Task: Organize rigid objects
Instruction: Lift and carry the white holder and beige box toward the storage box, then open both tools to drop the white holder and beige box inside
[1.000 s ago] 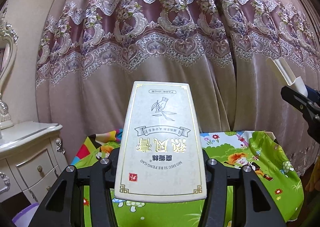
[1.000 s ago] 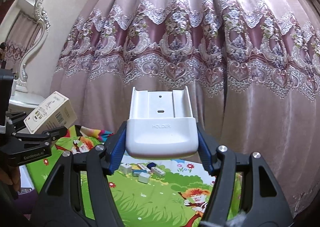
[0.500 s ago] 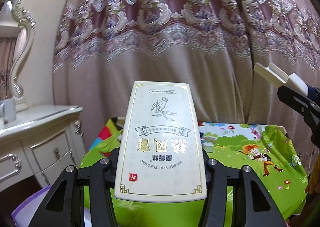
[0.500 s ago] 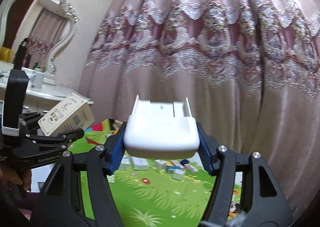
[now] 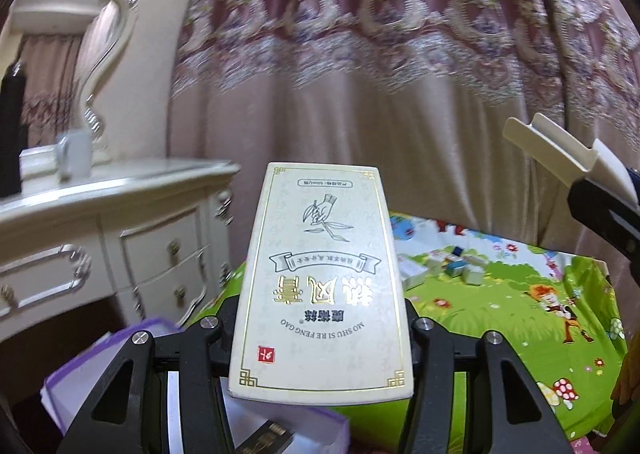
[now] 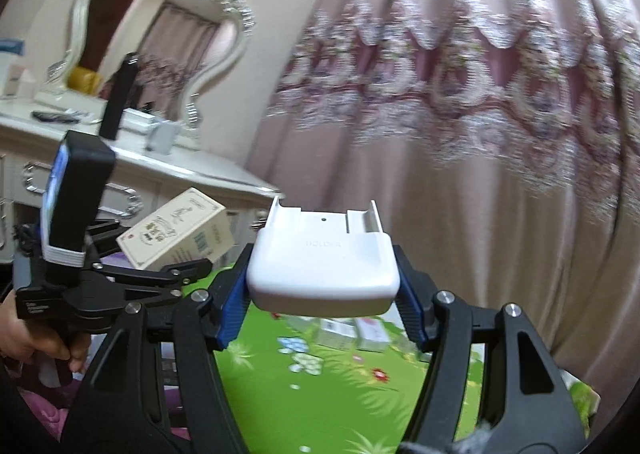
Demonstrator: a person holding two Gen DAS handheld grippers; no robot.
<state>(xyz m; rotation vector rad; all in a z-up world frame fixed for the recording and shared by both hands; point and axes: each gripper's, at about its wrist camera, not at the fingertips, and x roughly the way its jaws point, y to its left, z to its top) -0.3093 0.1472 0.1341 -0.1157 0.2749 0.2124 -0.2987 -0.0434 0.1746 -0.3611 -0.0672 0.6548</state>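
Both tongs loaded, carried above the mat.

My left gripper [image 5: 320,338] clamps the cream box [image 5: 322,282] and my right gripper [image 6: 322,302] pinches the white holder [image 6: 324,266], both lifted clear for carrying; small boxes [image 6: 344,332] lie ahead, below.

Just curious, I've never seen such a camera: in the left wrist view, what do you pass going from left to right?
White mug on the dresser → cream box in the left tongs → small boxes on the green mat → white holder.
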